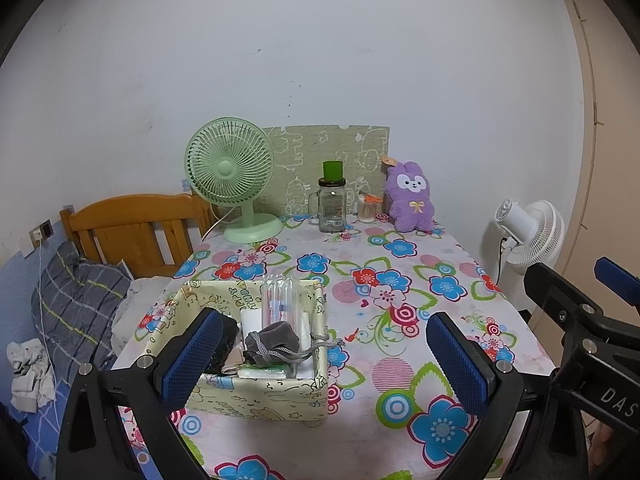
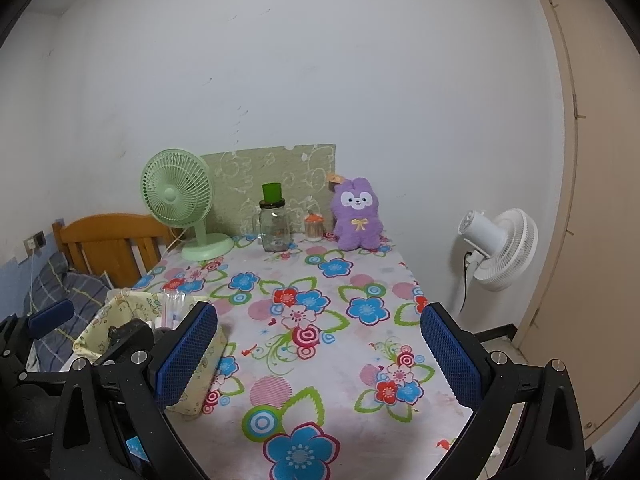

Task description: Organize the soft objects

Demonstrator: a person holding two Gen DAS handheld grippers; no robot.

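Your purple plush rabbit [image 1: 412, 196], fluffy with a yellow bow, sits upright at the table's far right corner, a paper tag at its ear. Near the front left edge, the yellow cartoon-print fabric bin [image 1: 256, 394] holds a grey drawstring pouch [image 1: 276, 345] and clear plastic packs; its lettering is too small to read. Your left gripper [image 1: 326, 354] and right gripper [image 2: 320, 350] both gape wide, holding nothing, blue pads ribbed. "DAS" shows on the right gripper's body. The tablecloth [image 1: 400, 280] is floral.
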